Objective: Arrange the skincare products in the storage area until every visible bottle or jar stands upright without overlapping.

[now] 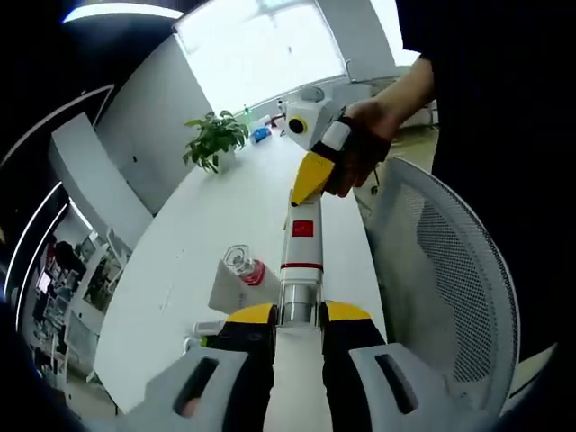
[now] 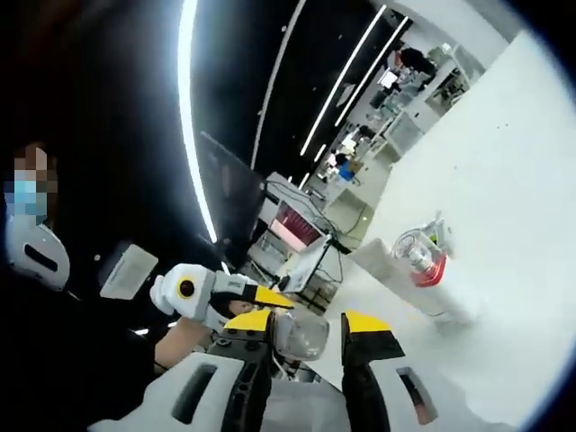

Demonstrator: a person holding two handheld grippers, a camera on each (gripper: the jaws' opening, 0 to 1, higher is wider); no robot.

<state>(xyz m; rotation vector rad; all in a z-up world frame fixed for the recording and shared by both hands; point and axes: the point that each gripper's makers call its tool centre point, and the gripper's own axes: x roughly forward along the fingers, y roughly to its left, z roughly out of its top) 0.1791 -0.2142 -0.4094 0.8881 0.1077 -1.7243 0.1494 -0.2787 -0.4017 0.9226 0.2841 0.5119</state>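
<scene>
Item 1: tall white bottle (image 1: 299, 256) with red label, held lengthwise above the white table (image 1: 180, 261). The left tongs (image 1: 297, 315) are clenched on its lower end; the right tongs (image 1: 310, 175) pinch its far end, seemingly so 2 grips can steady and turn it upright.

Item 2: clear-capped bottle (image 1: 241, 270) with red collar, upright on the table, close beside the held one, leaving room to set it down.

Item 3: mesh chair (image 1: 450, 270), beside the table.

Views face each other, sharing table (image 1: 225, 216) & jar (image 2: 421, 256).
</scene>
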